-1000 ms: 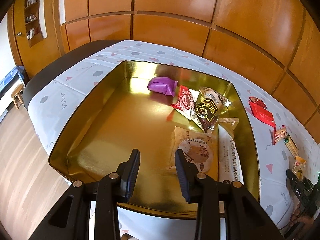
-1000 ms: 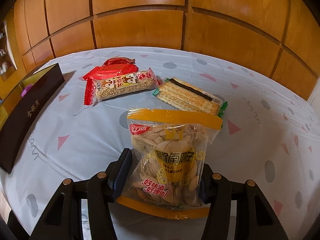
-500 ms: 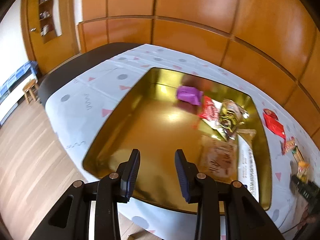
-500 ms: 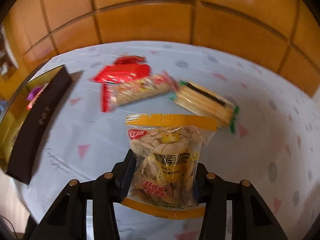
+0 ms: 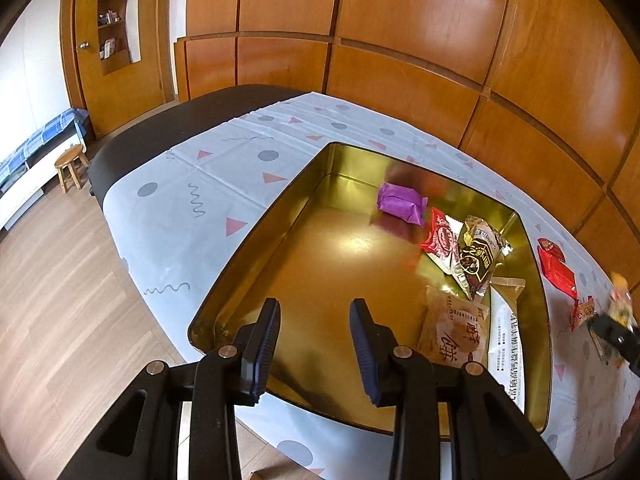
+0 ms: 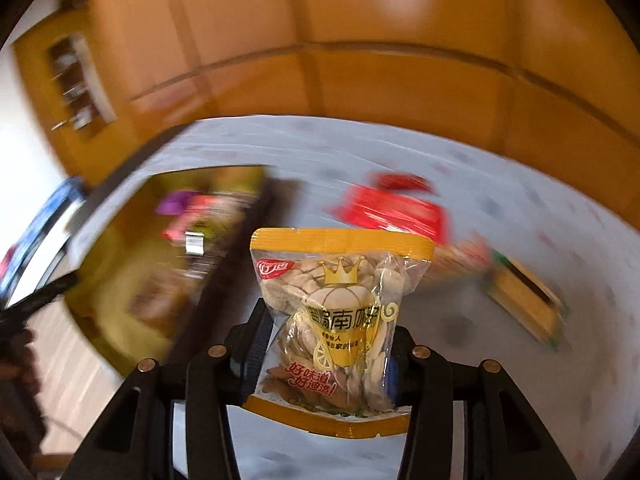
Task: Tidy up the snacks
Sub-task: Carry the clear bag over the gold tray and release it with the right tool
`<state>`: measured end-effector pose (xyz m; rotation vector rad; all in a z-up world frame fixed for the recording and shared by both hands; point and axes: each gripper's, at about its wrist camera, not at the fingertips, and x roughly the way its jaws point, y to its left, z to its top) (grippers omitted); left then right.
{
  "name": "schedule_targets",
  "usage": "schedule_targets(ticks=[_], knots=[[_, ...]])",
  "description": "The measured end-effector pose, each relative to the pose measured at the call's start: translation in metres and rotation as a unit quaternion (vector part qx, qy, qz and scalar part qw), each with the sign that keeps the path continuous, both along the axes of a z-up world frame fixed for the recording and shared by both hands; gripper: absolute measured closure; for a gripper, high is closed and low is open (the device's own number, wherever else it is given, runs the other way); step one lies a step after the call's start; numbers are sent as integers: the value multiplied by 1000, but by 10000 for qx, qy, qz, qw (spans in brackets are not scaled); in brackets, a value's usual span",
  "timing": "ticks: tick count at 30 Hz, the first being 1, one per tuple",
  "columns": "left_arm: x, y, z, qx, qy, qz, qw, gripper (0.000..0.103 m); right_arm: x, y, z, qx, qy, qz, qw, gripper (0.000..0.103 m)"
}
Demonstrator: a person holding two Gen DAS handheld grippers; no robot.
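Pumpkin-seed bag (image 6: 340, 320) is pinched between my right fingers (image 6: 256, 344), which have just closed in on it, lifted off the desk (image 6: 520, 380) right of the gold tin (image 5: 256, 248). My left gripper (image 5: 314, 348) hangs over the tin's near end, fingers narrowly apart, empty. Purple packet (image 5: 400, 203) lies at its far end.

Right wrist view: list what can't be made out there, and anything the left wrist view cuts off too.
- Right wrist view, motion blur: the snacks inside the gold tin are smears; the red packets and the cracker pack show no print.
- Right wrist view: the pumpkin seed bag hides the pads of the right tongs.
- Left wrist view, right edge: the right tongs are blurred and cut off.
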<state>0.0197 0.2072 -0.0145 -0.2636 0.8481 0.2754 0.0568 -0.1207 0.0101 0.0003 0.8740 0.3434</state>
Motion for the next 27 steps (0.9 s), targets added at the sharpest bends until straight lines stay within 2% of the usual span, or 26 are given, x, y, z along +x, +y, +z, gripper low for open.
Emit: schedule_targets(ticks=[3,8,13,17,20,27], knots=[[0,-1,0,25,-25,-30,10000,67,9,43,7,123,99,598,9981,55],[1,2,-3,-26,9,11,10000,67,33,113,2,343,673,1366,9877,54],[2,7,-9,-96,78,69,9999,67,70,173,-18,485,1154,1461,9813,53],[3,8,-12,-104,125,49,9999,67,99,207,-35,584,1335,1362,9799,49],[4,6,-15,-99,149,15,9998,67,109,212,-46,555,1373,1237,9812,41],[4,-3,-16,-13,173,-90,9998,67,95,186,-39,630,1217,1166,9837,40]])
